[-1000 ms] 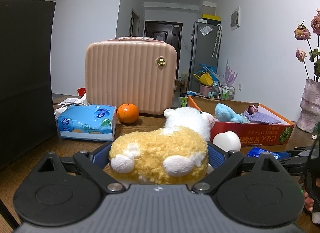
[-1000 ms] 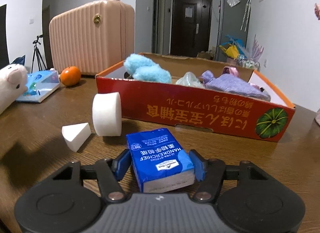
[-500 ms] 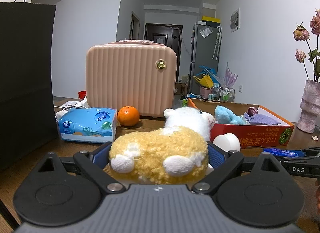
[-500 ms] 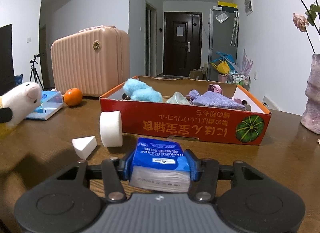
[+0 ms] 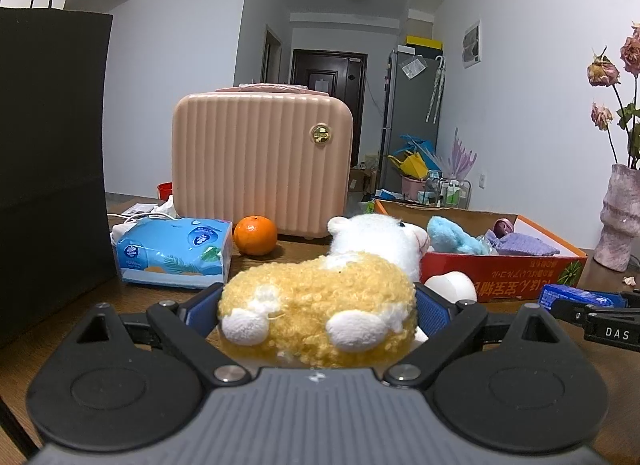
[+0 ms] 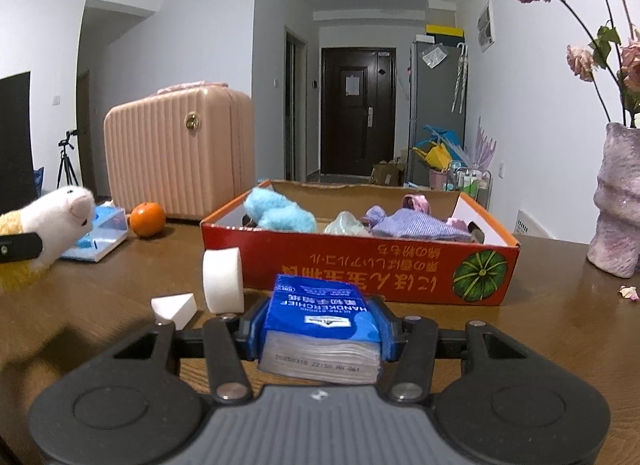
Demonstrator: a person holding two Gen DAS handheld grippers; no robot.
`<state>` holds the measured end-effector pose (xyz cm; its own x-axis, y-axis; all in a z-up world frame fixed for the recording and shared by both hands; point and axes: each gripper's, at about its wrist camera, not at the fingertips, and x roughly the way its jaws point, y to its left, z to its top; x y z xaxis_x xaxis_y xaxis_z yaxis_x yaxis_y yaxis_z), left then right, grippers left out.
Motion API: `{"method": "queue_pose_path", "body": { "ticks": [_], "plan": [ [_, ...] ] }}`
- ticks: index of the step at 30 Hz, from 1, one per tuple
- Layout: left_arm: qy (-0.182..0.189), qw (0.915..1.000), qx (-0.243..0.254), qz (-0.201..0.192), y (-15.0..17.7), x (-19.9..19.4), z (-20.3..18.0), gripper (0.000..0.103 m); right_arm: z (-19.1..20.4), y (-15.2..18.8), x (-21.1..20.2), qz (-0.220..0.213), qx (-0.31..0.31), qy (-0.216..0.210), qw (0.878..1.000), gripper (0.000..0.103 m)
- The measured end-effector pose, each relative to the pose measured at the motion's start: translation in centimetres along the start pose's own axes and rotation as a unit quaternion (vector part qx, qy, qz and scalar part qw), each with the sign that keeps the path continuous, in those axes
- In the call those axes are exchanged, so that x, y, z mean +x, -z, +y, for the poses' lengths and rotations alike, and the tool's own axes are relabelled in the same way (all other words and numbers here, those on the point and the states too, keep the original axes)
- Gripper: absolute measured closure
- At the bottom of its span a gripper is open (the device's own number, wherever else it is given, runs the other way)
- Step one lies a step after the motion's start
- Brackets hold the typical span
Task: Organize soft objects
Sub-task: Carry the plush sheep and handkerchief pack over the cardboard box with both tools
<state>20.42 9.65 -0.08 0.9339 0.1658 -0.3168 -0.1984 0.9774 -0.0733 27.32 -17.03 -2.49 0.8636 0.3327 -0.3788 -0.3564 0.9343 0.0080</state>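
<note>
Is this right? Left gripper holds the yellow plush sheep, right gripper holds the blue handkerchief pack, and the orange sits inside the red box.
Not quite: the orange is not in the red box. It sits on the table beside the pink suitcase, as the right wrist view shows. The rest holds: the left gripper holds the yellow plush sheep, the right gripper the blue handkerchief pack.

The plush sheep (image 5: 320, 309) hides the near table behind its yellow body. The black paper bag (image 5: 48, 169) and the pink vase (image 6: 618, 205) are cut off by the pictures' edges. In the red cardboard box (image 6: 360, 265), items under the purple cloth (image 6: 420, 223) stay hidden.
</note>
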Motion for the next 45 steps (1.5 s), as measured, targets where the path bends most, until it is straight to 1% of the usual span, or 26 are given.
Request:
{"method": "queue_pose_path", "body": {
  "ticks": [5, 13, 23, 38, 45],
  "plan": [
    [0.005, 1.0000, -0.004, -0.006, -0.5, 0.0, -0.9, 0.007, -0.4, -0.6, -0.5, -0.018, 0.003, 0.006, 1.000, 0.052],
    [0.020, 0.9997, -0.004, -0.015, -1.5, 0.8, -3.5, 0.007, -1.3, -1.6, -0.9, -0.046, 0.006, 0.017, 0.999, 0.052],
    [0.034, 0.9989, -0.012, -0.030, -2.9, 2.5, -6.9, 0.007, -2.5, -2.9, 0.0, -0.071, 0.009, 0.029, 0.997, 0.052],
    [0.050, 0.9974, -0.020, -0.047, -5.1, 7.4, -12.3, 0.007, -4.7, -4.9, 3.3, -0.100, 0.013, 0.052, 0.994, 0.052],
    [0.051, 0.9970, -0.027, -0.051, -6.2, 10.4, -14.3, 0.007, -6.1, -5.9, 5.7, -0.104, 0.022, 0.060, 0.993, 0.052]
  ]
}}
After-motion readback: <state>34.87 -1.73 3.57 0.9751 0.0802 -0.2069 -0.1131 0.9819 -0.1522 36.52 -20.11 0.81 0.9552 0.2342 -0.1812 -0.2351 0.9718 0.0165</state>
